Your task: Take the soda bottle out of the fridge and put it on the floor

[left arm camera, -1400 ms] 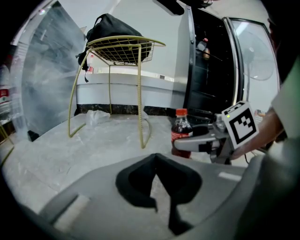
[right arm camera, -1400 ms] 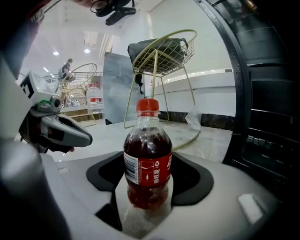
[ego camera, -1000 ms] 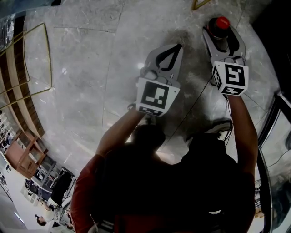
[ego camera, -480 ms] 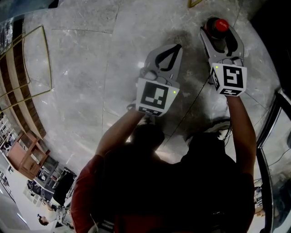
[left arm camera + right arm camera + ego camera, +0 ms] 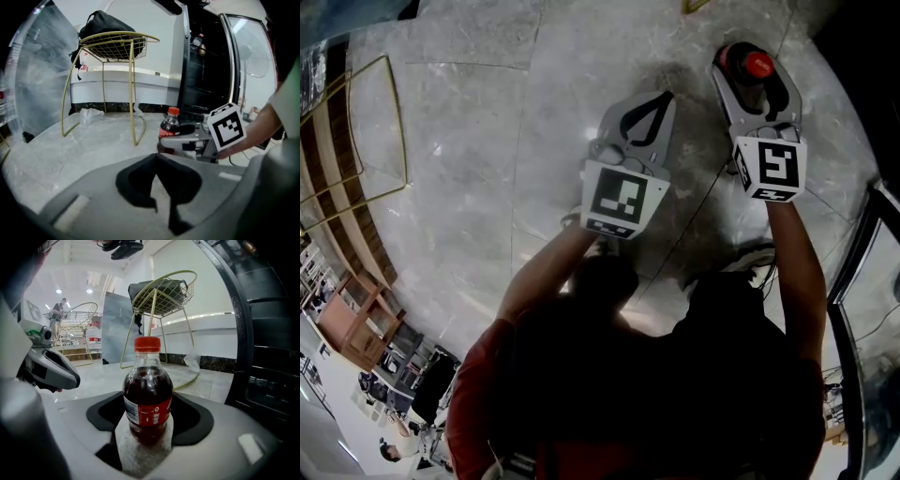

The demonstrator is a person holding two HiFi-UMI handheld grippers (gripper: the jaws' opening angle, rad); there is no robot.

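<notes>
Between the jaws of the right gripper (image 5: 754, 66) stands the small clear plastic soda bottle (image 5: 147, 397), with dark cola inside, a red cap and a red label, its long axis upright. Those jaws are spread partway and closed on the bottle's belly, one black pad on each side. The bottle is out of the tall dark glass-door fridge (image 5: 206, 61), which stands just beside it. Its base is down at the grey marble floor (image 5: 469, 187), though whether it already bears on the stone cannot be told. It lies straight ahead of the right gripper, so letting go likely needs only those jaws to part and draw back level. The left gripper (image 5: 666, 97), jaws together and empty, hovers beside, farther from the bottle.
</notes>
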